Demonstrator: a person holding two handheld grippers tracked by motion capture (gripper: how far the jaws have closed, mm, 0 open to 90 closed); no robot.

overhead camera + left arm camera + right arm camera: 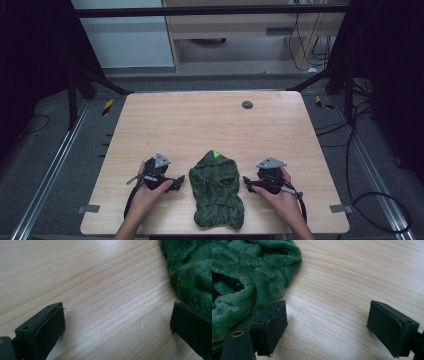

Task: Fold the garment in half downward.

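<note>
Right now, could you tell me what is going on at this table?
A person holds a hand-held gripper in each hand on either side of a crumpled green fleece garment on the wooden table. The left hand-held gripper and the right hand-held gripper both point toward it with jaws open. Neither grips the fleece; bare wood shows between both pairs of jaws.
</note>
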